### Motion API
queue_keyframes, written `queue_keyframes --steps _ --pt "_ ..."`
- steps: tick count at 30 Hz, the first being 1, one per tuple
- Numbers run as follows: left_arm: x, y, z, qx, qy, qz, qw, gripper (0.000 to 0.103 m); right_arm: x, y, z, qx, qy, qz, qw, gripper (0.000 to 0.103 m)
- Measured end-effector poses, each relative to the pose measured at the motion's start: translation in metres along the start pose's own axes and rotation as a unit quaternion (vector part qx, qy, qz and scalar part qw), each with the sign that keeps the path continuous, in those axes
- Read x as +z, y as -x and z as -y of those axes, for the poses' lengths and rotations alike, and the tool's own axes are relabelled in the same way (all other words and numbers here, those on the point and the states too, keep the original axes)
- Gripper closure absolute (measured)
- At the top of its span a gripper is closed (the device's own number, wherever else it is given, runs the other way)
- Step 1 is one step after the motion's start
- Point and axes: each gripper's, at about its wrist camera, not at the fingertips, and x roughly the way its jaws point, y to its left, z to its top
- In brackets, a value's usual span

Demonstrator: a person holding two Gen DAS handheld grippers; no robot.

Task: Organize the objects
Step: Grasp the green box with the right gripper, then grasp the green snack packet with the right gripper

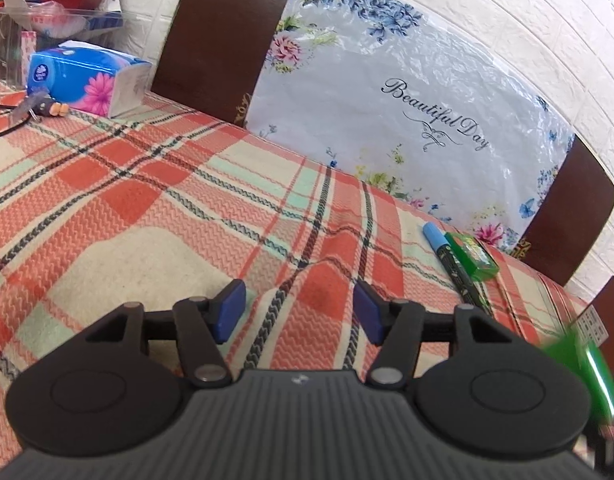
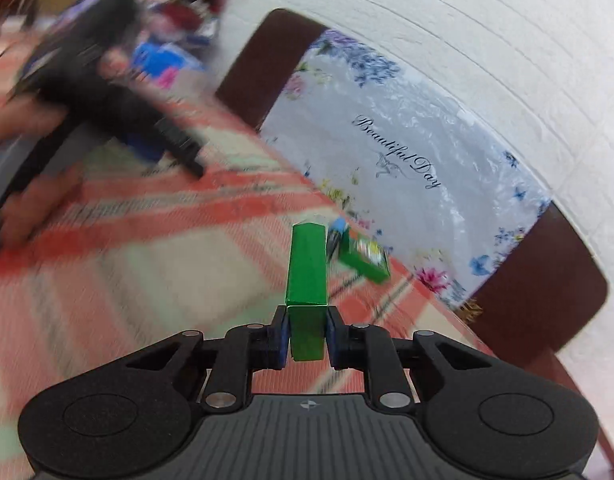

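While my right claw [image 2: 307, 334] clamps a green box [image 2: 307, 280] above the counter [image 1: 107, 208], my left claw [image 1: 299, 312] gapes empty; hasty swinging could slip it onto the marker [image 1: 451, 262] beside another box [image 1: 473, 258].

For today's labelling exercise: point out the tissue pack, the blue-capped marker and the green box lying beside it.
tissue pack [image 1: 87, 80], left wrist view, blue front face.
blue-capped marker [image 1: 431, 234], left wrist view, its cap.
green box [image 1: 473, 254], left wrist view, top face.
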Motion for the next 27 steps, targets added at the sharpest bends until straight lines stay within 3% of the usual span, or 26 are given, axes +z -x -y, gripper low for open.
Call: queue_keyframes --steps 1,2,3,7,9,12,16,18,22,23,24,25,27 --pt "0.000 0.000 0.002 -0.001 -0.005 -0.004 1.0000 0.040 -0.009 0.011 0.000 0.002 -0.002 -0.010 1.000 0.076" --pt "0.000 0.001 0.004 -0.001 -0.015 -0.010 0.9998 0.040 -0.018 0.020 0.000 0.004 -0.011 -0.016 1.000 0.063" --pt "0.000 0.002 0.007 -0.001 -0.025 -0.019 0.9995 0.039 -0.027 0.030 0.001 0.009 -0.023 -0.022 0.999 0.059" --pt "-0.008 0.025 0.020 -0.016 -0.046 -0.056 0.9972 0.041 -0.056 0.055 0.018 0.041 -0.134 -0.048 0.989 0.053" --pt "-0.017 0.040 0.032 -0.058 -0.053 -0.087 0.9931 0.042 -0.065 0.058 0.028 0.063 -0.205 -0.052 0.975 0.053" --pt "-0.025 0.062 0.059 -0.105 -0.090 -0.102 0.9851 0.042 -0.067 0.052 0.034 0.083 -0.268 -0.042 0.959 0.050" --pt "-0.016 0.065 0.083 -0.158 -0.102 -0.125 0.9742 0.040 -0.052 0.034 0.030 0.100 -0.273 -0.023 0.957 0.043" --pt "-0.016 0.060 0.088 -0.164 -0.106 -0.141 0.9704 0.035 -0.045 0.024 0.024 0.103 -0.262 -0.015 0.959 0.036" --pt "-0.029 0.040 0.096 -0.167 -0.127 -0.182 0.9607 0.030 -0.034 -0.003 0.024 0.109 -0.258 -0.015 0.960 0.034" --pt "-0.034 0.037 0.100 -0.170 -0.134 -0.195 0.9566 0.036 -0.033 -0.010 0.023 0.108 -0.255 -0.019 0.961 0.037" --pt "-0.041 0.033 0.104 -0.173 -0.143 -0.210 0.9515 0.056 -0.032 -0.015 0.023 0.113 -0.257 -0.019 0.960 0.040" --pt "-0.047 0.032 0.108 -0.176 -0.151 -0.217 0.9482 0.057 -0.032 -0.016 0.025 0.116 -0.264 -0.019 0.957 0.040" --pt "-0.049 0.038 0.113 -0.168 -0.162 -0.203 0.9510 0.064 -0.034 -0.013 0.028 0.115 -0.272 -0.018 0.955 0.041"
